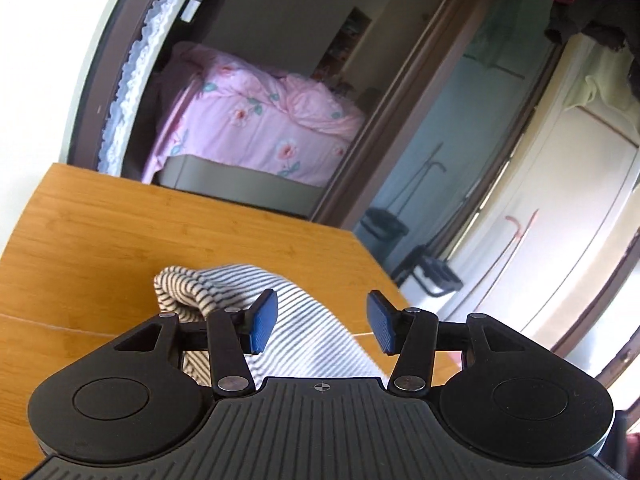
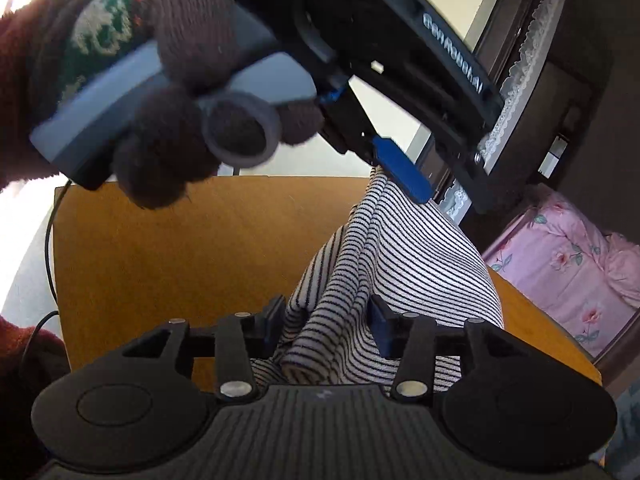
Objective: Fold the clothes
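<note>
A white garment with thin dark stripes (image 2: 384, 264) is bunched up above the wooden table (image 2: 180, 248). My right gripper (image 2: 326, 326) has its jaws on either side of a thick fold of it. The cloth rises from there toward my left gripper (image 2: 404, 174), which a gloved hand (image 2: 176, 92) holds above it, one blue pad at the cloth's top edge. In the left wrist view my left gripper (image 1: 322, 326) is open, and the striped garment (image 1: 288, 312) lies below and between its blue pads without being pinched.
The table's (image 1: 120, 240) far edge and right corner are close behind the garment. Beyond them a doorway shows a bed with pink floral bedding (image 1: 256, 128). A black cable (image 2: 50, 240) hangs at the table's left side. Clothes hang at the top right (image 1: 580, 8).
</note>
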The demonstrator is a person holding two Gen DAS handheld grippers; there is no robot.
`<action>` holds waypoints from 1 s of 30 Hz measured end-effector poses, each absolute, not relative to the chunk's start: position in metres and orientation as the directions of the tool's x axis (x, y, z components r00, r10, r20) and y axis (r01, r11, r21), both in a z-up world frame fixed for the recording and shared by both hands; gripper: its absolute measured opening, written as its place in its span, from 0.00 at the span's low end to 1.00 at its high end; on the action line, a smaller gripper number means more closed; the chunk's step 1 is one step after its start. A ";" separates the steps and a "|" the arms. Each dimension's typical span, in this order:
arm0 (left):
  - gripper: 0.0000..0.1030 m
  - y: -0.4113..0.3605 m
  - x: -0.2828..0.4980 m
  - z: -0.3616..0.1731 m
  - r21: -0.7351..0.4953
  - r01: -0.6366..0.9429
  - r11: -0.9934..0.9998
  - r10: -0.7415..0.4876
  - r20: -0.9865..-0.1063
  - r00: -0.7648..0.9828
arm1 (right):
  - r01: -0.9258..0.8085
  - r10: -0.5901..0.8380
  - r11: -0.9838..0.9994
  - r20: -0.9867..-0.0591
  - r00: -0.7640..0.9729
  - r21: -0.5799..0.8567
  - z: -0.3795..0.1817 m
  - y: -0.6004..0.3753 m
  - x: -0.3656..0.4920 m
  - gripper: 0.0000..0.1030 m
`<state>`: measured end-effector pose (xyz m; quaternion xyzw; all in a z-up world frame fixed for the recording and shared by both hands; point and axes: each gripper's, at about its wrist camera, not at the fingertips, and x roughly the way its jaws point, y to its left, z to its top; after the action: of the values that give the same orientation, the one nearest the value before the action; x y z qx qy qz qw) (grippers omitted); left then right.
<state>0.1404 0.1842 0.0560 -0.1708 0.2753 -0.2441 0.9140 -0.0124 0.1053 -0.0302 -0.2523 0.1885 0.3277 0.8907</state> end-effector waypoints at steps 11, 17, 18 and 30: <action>0.50 0.202 0.144 0.009 -0.322 0.292 0.900 -0.427 -0.520 0.740 | -0.600 0.522 0.800 -0.474 0.709 -0.016 -0.004 0.041 0.032 1.00; 0.50 0.203 0.145 0.007 -0.328 0.298 0.896 -0.434 -0.515 0.739 | -0.506 0.441 0.862 -0.521 0.731 0.020 -0.036 0.037 0.049 1.00; 0.50 0.201 0.144 0.007 -0.319 0.300 0.899 -0.431 -0.515 0.741 | -0.496 0.434 0.868 -0.520 0.736 0.022 -0.042 0.037 0.047 1.00; 0.50 0.203 0.142 0.006 -0.315 0.306 0.898 -0.432 -0.509 0.745 | -0.430 0.538 0.843 -0.531 0.655 0.324 -0.029 -0.005 0.062 1.00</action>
<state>0.1420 0.2033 0.0056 -0.1062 0.2968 -0.1988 0.9280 0.0619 -0.0054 -0.0288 0.0849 0.3183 0.2670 0.9057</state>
